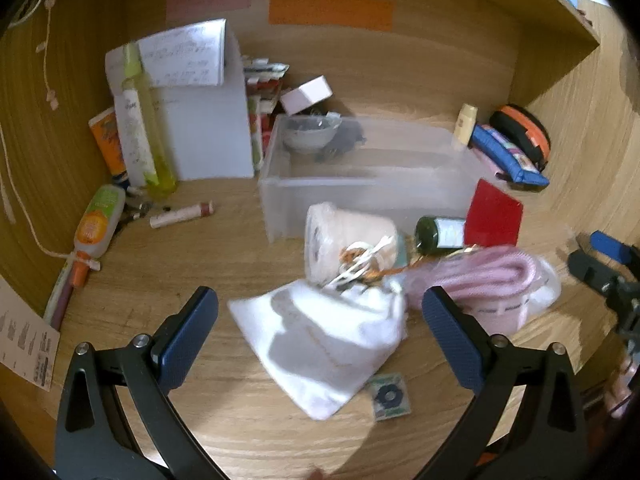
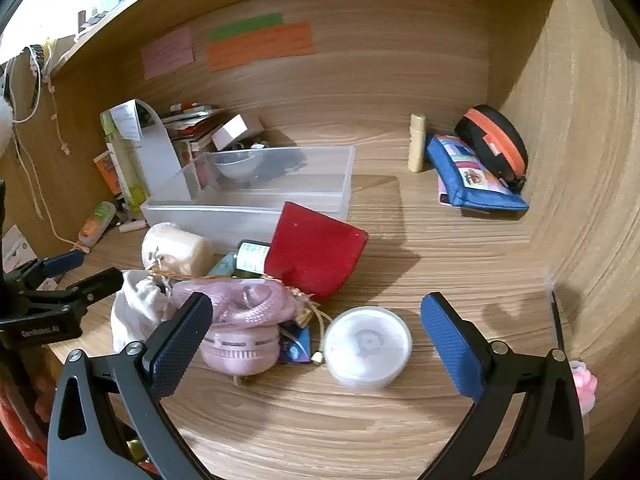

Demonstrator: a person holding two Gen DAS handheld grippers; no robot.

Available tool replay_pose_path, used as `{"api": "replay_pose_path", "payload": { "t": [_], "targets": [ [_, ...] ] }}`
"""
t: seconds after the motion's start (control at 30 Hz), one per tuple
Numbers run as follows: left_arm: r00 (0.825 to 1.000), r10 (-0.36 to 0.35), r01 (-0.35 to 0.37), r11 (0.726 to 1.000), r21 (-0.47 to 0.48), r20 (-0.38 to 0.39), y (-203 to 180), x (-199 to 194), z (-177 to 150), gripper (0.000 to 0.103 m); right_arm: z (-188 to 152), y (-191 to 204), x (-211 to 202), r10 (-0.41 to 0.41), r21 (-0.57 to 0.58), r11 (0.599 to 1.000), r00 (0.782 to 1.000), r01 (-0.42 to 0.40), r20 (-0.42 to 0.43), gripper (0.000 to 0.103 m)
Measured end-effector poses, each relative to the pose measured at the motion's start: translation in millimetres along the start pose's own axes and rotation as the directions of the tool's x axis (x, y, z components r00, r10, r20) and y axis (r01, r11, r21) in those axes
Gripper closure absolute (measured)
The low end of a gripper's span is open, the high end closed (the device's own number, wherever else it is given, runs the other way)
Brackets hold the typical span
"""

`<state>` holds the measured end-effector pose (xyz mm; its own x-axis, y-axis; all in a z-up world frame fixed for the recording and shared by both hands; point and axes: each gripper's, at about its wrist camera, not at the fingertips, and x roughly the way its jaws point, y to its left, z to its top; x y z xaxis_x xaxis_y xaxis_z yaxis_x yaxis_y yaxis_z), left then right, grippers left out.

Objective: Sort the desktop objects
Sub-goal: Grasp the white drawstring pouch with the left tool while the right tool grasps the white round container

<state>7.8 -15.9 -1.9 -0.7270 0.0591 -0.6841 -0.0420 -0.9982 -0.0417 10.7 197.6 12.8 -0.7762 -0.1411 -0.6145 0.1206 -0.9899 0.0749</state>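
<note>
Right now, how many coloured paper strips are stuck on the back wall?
3: a pink strip on the left, a green strip beside it, and an orange strip directly under the green. None looks hidden.

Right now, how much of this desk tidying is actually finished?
Hardly any. The clear bin holds only a small bowl and something dark. Both the left gripper and the right gripper are open and empty. The white pouch, pink cord, red pouch and round white tub lie loose on the desk.
</note>
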Motion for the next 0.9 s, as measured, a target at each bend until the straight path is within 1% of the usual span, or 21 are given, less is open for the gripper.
{"api": "replay_pose_path", "payload": {
  "t": [0.1,0.23,0.33,0.43,0.57,0.63,0.7,0.8,0.9],
  "targets": [
    [0.999,-0.021,0.021,1.0,-0.015,-0.044,7.6,6.3,-9.0,0.0,-4.0,-5.7,-0.8,-0.023,-0.008,1.0,1.0,0.023,-0.001,0.0],
    [0.995,-0.031,0.028,0.999,-0.03,-0.097,12.7,13.9,-22.7,0.0,-11.5,-12.9,0.7,-0.052,-0.02,0.998,0.998,0.052,-0.017,0.0],
    [0.99,-0.043,0.04,0.999,-0.025,-0.132,12.3,19.1,-31.0,0.0,-20.2,-18.4,6.0,-0.07,-0.029,0.997,0.996,0.069,-0.054,0.0],
    [0.984,-0.077,0.073,0.997,-0.029,-0.163,12.0,26.3,-32.9,0.0,-28.7,-24.2,13.5,-0.088,-0.033,0.996,0.992,0.085,-0.094,0.0],
    [0.967,-0.134,0.127,0.991,-0.049,-0.216,10.9,40.7,-29.7,0.0,-36.9,-30.8,23.0,-0.092,-0.021,0.996,0.986,0.09,-0.138,0.0],
    [0.949,-0.17,0.156,0.985,-0.074,-0.266,12.1,53.7,-26.2,0.0,-39.8,-33.0,30.2,-0.094,-0.015,0.996,0.983,0.093,-0.16,0.0],
    [0.951,-0.142,0.132,0.99,-0.055,-0.276,10.9,60.5,-20.6,0.0,-41.0,-34.7,40.3,-0.096,-0.015,0.995,0.977,0.095,-0.188,0.0],
    [0.948,-0.126,0.126,0.992,-0.019,-0.291,5.9,67.0,-17.0,0.0,-41.4,-39.2,55.1,-0.089,-0.002,0.996,0.97,0.091,-0.227,0.0],
    [0.952,-0.096,0.108,0.994,0.023,-0.292,-1.0,71.0,-17.2,0.0,-40.9,-39.6,62.3,-0.088,-0.003,0.996,0.967,0.09,-0.237,0.0]
  ]
}}
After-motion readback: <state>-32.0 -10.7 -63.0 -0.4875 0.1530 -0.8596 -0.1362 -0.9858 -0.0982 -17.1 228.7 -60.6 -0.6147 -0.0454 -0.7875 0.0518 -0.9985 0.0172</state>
